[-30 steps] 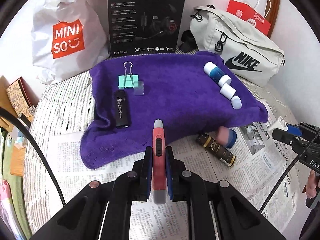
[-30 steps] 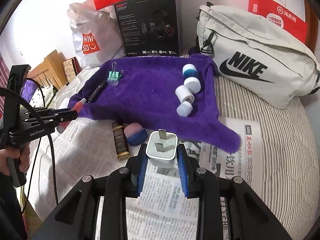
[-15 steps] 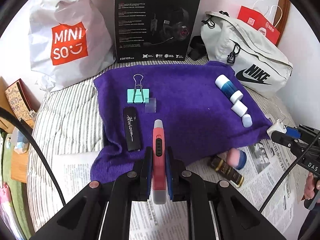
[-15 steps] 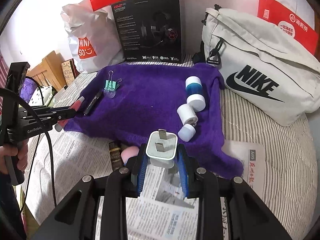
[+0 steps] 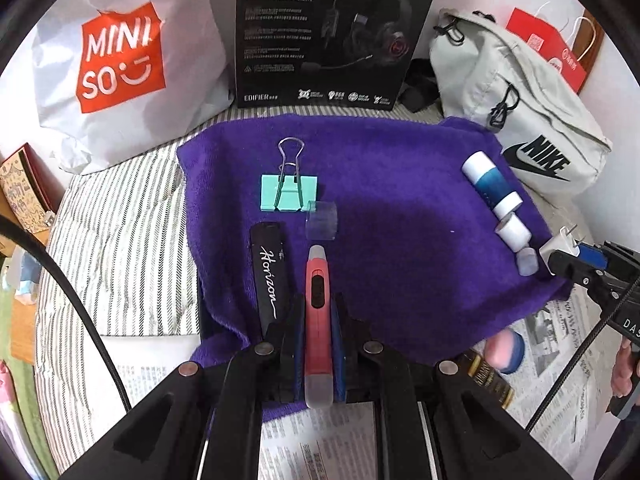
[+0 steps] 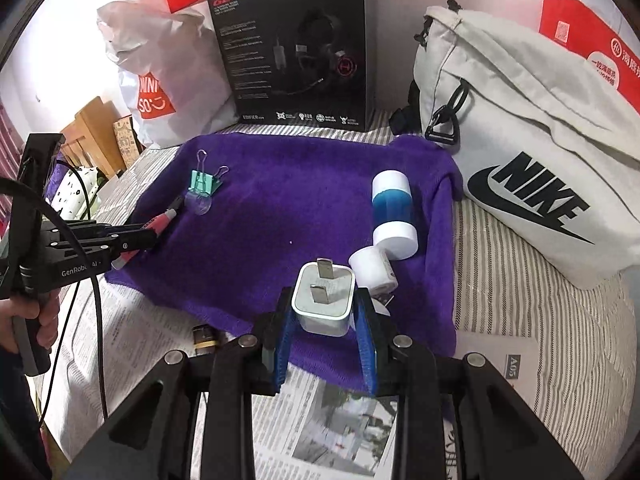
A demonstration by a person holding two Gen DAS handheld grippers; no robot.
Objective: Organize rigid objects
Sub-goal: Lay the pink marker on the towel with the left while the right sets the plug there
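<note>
Two low views, shared purple towel [image 5: 400,200]

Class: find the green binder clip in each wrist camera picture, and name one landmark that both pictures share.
Left wrist: binder clip lies upper centre on the purple towel, beyond the left gripper.
Right wrist: binder clip lies left of centre, at the towel's far left.
Shared landmark: the black headset box behind the towel.

The purple towel [image 5: 400,208] looked like fuzzy, matt cloth — under it lay printed newspaper [image 6: 340,420]. My left gripper [image 5: 319,320] pinched a smooth red plastic cutter [image 5: 318,312]; my right gripper [image 6: 324,320] held a glossy white plastic charger [image 6: 323,304] with dull metal prongs. The binder clip [image 5: 289,192] had shiny wire handles.
</note>
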